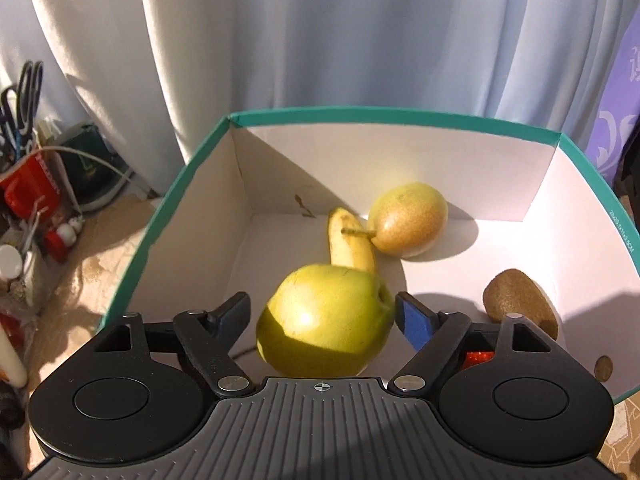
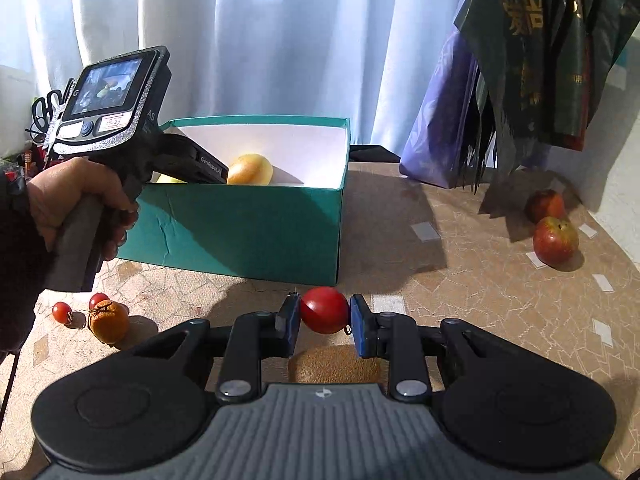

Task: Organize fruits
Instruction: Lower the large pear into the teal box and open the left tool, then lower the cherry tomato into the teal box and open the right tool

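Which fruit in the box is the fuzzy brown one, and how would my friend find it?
Look inside the teal box with white walls, in the left wrist view. Near its right wall, apart from the banana and the two yellow-green fruits, lies the kiwi. It is the only dull brown, fuzzy, egg-shaped fruit there.

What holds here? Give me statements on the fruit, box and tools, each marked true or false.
1. The right tool clamps a red tomato. True.
2. The left tool squeezes the green apple. False: the apple sits between open jaws, pads clear of it.
3. A banana lies in the box. True.
4. Two red apples sit inside the box. False: the red apples lie on the table, outside it.
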`<state>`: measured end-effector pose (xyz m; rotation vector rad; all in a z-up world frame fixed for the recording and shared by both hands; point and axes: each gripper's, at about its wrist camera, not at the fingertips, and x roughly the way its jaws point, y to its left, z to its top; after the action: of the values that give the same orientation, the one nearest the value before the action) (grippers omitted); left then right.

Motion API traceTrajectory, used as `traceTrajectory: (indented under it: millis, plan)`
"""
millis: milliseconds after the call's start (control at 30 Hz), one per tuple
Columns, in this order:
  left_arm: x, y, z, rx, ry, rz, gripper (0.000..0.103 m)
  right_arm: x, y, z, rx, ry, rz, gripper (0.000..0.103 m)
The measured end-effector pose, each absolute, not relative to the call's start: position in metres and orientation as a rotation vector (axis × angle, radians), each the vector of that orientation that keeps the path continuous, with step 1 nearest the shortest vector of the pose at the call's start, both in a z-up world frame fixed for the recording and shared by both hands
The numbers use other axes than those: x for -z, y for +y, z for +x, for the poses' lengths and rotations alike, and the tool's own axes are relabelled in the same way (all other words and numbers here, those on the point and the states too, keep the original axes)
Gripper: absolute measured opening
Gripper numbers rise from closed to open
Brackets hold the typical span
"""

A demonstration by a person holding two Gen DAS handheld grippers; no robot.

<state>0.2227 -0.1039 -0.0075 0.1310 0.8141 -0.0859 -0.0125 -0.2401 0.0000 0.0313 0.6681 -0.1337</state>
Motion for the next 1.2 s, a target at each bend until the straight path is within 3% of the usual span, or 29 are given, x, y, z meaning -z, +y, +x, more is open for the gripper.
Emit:
traceTrajectory:
  millis: [33,667,1200]
  plan:
    - [0.003,-0.104,0.22,0.087,0.786,0.135,0.097,-0.001,-0.241,-0.012,0.134,0.666,0.032,0.026]
    - [-0.046,-0.064,0.141,0.083,0.704,0.031,0.099,-0.013,-0.246,0.014,0.14,0.631,0.02,0.026]
    - [-0.053,-0.006,0.111,-0.028,0.725,-0.047,0.1,-0.011,-0.24,0.107,0.117,0.595,0.016,0.026]
